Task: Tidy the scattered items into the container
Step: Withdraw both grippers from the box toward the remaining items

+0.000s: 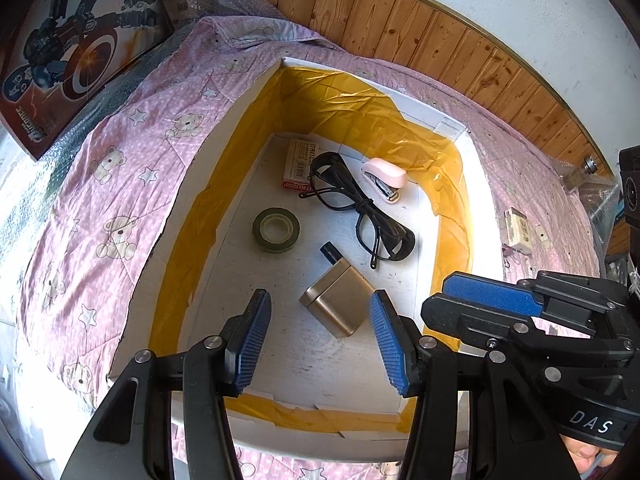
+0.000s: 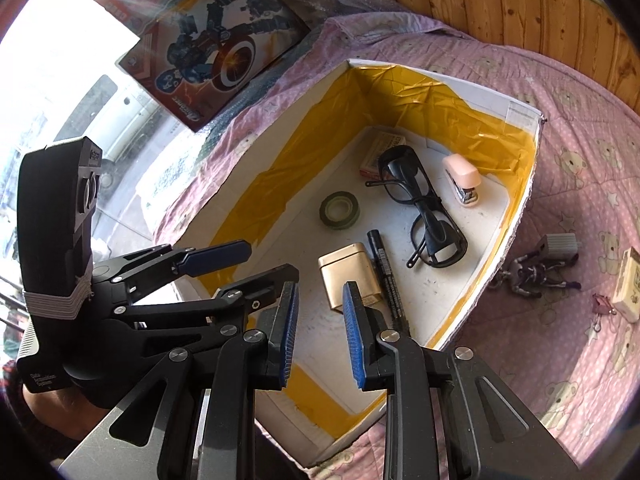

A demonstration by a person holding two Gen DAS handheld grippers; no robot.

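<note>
A white box lined with yellow tape sits on a pink bear-print quilt. Inside lie black glasses, a pink stapler, a green tape roll, a staples packet, a gold tin and a black pen. My left gripper hovers open above the tin, holding nothing. Over the box's near corner, my right gripper is open with a narrower gap, also holding nothing.
On the quilt right of the box lie a grey charger with a tangled cable, a small cream packet and a pink binder clip. A toy carton rests at the far left. Wood panelling runs behind.
</note>
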